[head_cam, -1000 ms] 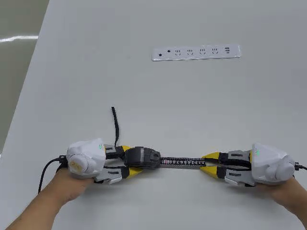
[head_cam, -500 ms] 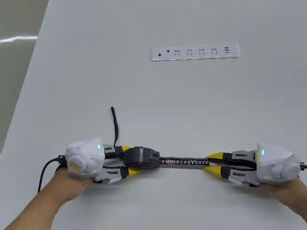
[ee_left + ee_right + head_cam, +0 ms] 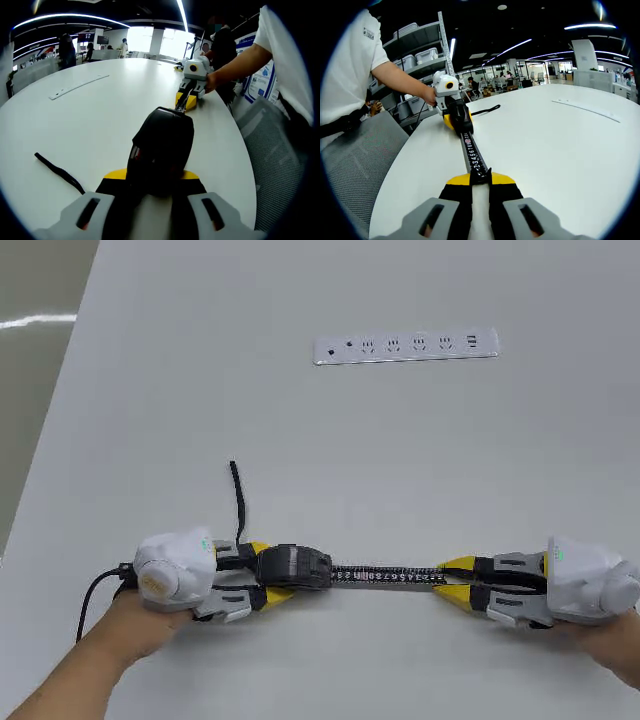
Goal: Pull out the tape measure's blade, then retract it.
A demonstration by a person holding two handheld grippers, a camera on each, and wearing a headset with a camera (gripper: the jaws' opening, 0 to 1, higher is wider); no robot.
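A dark grey tape measure case (image 3: 294, 566) lies on the white table near its front edge, and my left gripper (image 3: 268, 572) is shut on it. The same case (image 3: 161, 150) fills the middle of the left gripper view, between the yellow-tipped jaws. Its black blade (image 3: 385, 575) with white numbers stretches right to my right gripper (image 3: 452, 578), which is shut on the blade's end. In the right gripper view the blade (image 3: 474, 156) runs from the closed jaws away to the case (image 3: 460, 122). A black wrist strap (image 3: 238, 495) trails from the case toward the table's middle.
A white power strip (image 3: 405, 345) lies flat at the far middle of the table. The table's left edge (image 3: 55, 400) drops to a grey floor. A cable runs from the left gripper off the front edge. A grey mesh chair (image 3: 355, 165) stands beside the table.
My right gripper has moved further right with the blade's end, so more blade shows between the grippers. The left gripper and the case have stayed put.
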